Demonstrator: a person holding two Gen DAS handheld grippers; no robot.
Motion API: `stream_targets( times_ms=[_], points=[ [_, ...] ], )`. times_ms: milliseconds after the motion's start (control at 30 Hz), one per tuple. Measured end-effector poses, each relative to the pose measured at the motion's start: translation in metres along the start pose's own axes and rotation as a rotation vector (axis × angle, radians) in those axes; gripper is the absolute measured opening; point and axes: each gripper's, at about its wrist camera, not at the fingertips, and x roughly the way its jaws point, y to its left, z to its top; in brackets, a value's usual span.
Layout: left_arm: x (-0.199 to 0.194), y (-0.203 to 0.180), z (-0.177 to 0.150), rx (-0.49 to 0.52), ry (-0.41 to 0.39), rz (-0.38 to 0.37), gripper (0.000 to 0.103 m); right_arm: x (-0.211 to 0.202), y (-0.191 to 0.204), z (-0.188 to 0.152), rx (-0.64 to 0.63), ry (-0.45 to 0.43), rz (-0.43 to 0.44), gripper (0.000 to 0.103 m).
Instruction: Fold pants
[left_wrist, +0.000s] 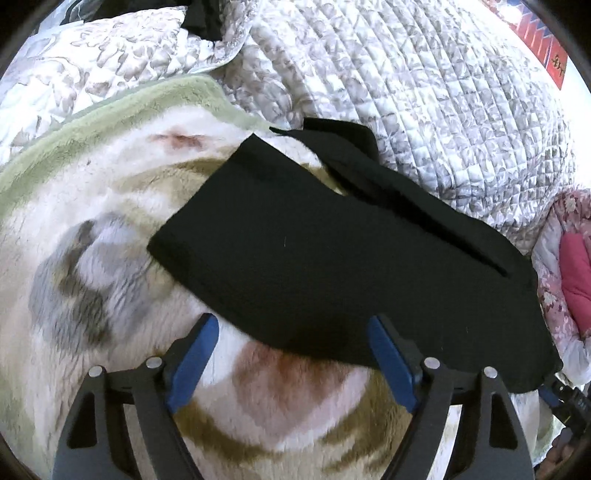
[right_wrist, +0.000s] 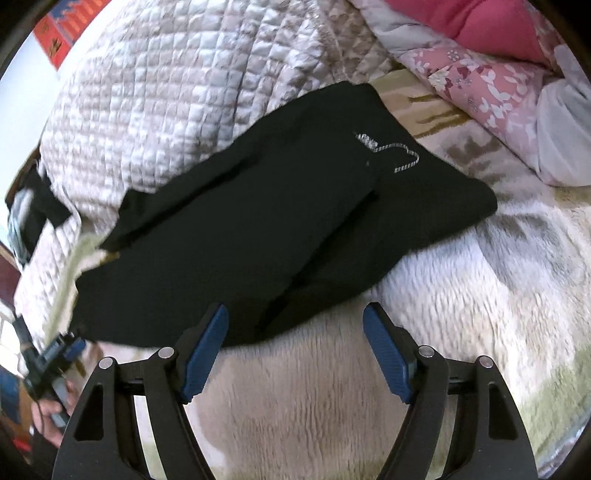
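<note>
The black pants lie folded lengthwise on a fluffy patterned blanket. In the right wrist view the pants show a small silver heart design near the far end. My left gripper is open and empty, its blue pads just short of the pants' near edge. My right gripper is open and empty, also just in front of the near edge. The other gripper shows at the lower left of the right wrist view and at the lower right of the left wrist view.
A quilted grey-white bedspread lies beyond the pants. A pink floral quilt with a red cushion is piled at the right. A dark garment sits at the far top.
</note>
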Motion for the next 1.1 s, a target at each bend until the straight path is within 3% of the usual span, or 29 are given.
stream_targets(
  times_ms=[200,367,400,467,500,533,567,667,867,1100],
  points=[
    [0.007,0.005,0.011,-0.042,-0.025,-0.012,0.078,0.004,-0.012,0.022,0.04,-0.064,0.046,0.072],
    [0.015,0.006,0.021,-0.047,-0.041,0.024,0.06,0.014,-0.022,0.038,0.085,-0.072,0.03,0.053],
    [0.018,0.007,0.023,-0.046,-0.04,0.035,0.057,0.015,-0.023,0.04,0.084,-0.073,0.025,0.045],
    [0.022,0.008,0.029,-0.044,-0.039,0.057,0.041,0.019,-0.025,0.045,0.078,-0.07,-0.003,0.025],
    [0.024,0.009,0.032,-0.044,-0.038,0.07,0.034,0.021,-0.028,0.047,0.085,-0.065,-0.017,0.01],
    [0.025,0.011,0.034,-0.045,-0.036,0.088,0.016,0.022,-0.033,0.049,0.102,-0.057,-0.011,0.007],
    [0.027,0.013,0.037,-0.05,-0.03,0.108,0.004,0.021,-0.036,0.05,0.118,-0.052,0.003,0.006],
    [0.021,0.02,0.043,-0.068,-0.019,0.103,0.004,0.006,-0.032,0.049,0.106,-0.069,0.025,0.005],
    [-0.021,0.015,0.046,-0.013,-0.047,0.101,0.004,-0.034,-0.037,0.035,0.128,-0.081,0.067,0.004],
    [-0.065,0.028,0.01,-0.042,-0.017,0.093,0.004,-0.054,-0.065,-0.017,0.187,-0.019,0.053,0.004]
  ],
)
